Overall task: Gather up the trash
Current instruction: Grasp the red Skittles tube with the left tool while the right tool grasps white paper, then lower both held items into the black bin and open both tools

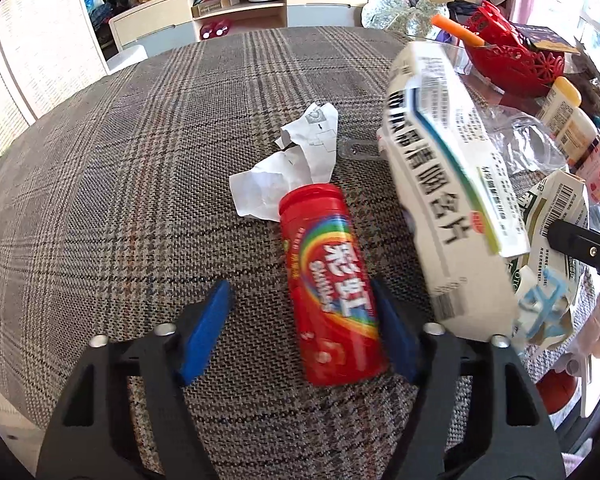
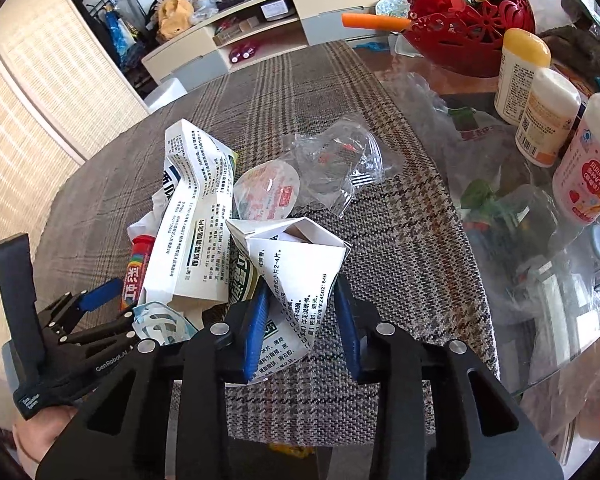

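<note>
Blue pads of the left gripper sit low centre in the left wrist view, spread wide around a red candy tube lying on the plaid tablecloth; right pad touching it, left pad well apart. Crumpled paper lies just beyond the tube's cap, mid-frame. White medicine box tilts at right of frame.

Right wrist view: right gripper clenched on a torn white carton, low centre. Clear plastic wrapper lies above centre. Three bottles stand at the right edge.
</note>
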A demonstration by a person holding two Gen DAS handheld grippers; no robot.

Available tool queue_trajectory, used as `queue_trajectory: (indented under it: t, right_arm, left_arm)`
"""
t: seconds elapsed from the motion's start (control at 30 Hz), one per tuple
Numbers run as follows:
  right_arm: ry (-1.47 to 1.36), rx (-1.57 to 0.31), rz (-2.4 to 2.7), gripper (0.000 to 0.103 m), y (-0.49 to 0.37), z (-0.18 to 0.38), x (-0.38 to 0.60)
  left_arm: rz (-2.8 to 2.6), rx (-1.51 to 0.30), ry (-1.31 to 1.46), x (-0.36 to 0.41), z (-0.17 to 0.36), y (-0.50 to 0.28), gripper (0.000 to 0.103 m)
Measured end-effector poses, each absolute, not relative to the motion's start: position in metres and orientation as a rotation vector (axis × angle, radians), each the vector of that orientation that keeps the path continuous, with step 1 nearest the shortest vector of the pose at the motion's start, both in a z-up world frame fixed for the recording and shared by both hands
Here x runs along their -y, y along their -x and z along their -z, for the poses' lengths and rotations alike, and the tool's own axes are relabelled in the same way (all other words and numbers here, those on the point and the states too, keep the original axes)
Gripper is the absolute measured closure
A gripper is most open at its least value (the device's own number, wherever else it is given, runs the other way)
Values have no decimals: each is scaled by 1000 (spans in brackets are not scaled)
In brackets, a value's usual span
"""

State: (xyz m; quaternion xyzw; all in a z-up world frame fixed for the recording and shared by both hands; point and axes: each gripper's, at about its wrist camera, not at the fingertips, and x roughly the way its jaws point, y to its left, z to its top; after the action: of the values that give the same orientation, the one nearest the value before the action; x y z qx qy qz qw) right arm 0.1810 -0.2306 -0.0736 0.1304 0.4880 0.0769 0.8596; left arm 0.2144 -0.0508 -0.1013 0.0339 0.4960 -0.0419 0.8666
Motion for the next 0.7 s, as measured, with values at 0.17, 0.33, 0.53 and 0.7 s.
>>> queue_trajectory:
  t: [0.17,0.33,0.53,0.7]
  right_arm:
    - [-271,-1022,-155,70,-170,71,238]
    - [-271,-1023,-158,70,-151,69,246]
    - [-305,-976,-84,70,-123,64,275]
    - [-317,-976,-89,70,-102,59,288]
  left_arm:
    - [66,-1035,-109,48,98,-197,70]
    - [71,-1040,-99,43,98,-178,70]
    - [76,-1042,-69,35,97,-149,71]
    - [73,-1033,-73,31,97,-115,71]
